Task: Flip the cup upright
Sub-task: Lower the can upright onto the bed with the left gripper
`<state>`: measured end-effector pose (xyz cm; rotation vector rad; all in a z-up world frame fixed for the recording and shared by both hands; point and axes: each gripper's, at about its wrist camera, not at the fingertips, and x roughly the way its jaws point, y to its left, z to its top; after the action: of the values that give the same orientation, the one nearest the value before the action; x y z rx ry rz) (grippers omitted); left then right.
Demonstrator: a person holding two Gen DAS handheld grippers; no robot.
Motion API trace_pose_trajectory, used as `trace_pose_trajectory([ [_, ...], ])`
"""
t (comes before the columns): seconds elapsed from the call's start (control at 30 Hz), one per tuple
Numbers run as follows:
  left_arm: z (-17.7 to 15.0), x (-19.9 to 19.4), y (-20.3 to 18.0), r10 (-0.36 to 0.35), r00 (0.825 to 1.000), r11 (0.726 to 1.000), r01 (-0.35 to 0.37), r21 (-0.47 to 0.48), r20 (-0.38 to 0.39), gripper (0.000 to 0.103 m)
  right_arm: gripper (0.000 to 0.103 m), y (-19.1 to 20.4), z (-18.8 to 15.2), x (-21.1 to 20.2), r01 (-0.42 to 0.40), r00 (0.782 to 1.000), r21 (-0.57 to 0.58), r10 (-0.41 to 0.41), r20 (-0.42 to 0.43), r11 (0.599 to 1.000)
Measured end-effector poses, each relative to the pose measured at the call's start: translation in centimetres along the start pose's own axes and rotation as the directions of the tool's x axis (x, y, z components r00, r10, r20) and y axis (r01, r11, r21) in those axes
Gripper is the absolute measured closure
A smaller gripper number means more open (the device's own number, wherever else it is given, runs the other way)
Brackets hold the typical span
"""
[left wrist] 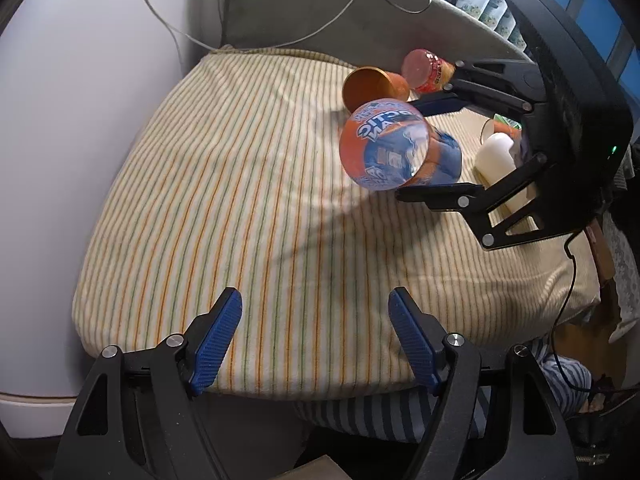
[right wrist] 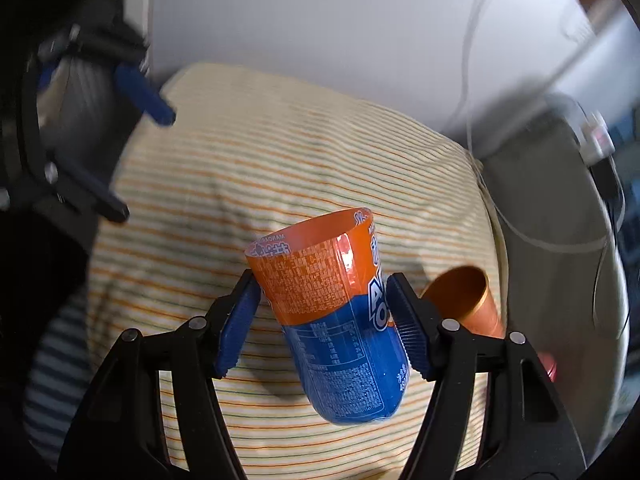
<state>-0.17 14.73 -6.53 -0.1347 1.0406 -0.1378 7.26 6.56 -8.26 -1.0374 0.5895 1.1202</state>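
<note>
The right claw (right wrist: 324,320) pinches the orange-and-blue cup (right wrist: 332,320) between its blue pads, lifted clear of the striped cloth (left wrist: 240,200), which has wide bare room toward its near edge. The label's print is too small and warped to read. The cup's long axis is tilted, mouth away from the claw; the left claw (left wrist: 316,340) is spread, holding nothing, with an orange cup (left wrist: 372,86) lying behind.

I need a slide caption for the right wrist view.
Right gripper holds the orange-and-blue cup tilted above the striped cloth.
</note>
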Motion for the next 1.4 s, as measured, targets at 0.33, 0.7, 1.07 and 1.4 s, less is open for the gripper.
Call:
trace_pose_trajectory([
  [0.33,0.3,-0.1,-2.3,0.000,0.999,0.998,-0.003,0.056,0.047,0.027,0.036,-1.4,-2.4,-3.9,-0.010,0.994,0.291,-0.022,0.107,0.957],
  [0.7,0.3,-0.3,-4.3,-0.022,0.997,0.992,0.013,0.122,0.077,0.027,0.038,-1.9,-6.4,-5.8,-0.053,0.975,0.565,-0.081,0.209,0.823],
  [1.07,0.9,0.4,-5.3,-0.031,0.996,0.989,0.018,0.146,0.084,0.027,0.038,-1.1,-9.4,-7.9,-0.066,0.952,0.671,-0.156,0.265,0.739],
  [1.4,0.8,1.1,-6.6,-0.046,0.994,0.984,0.029,0.174,0.095,0.027,0.038,-0.7,-11.9,-9.5,-0.111,0.943,0.747,-0.168,0.287,0.655],
])
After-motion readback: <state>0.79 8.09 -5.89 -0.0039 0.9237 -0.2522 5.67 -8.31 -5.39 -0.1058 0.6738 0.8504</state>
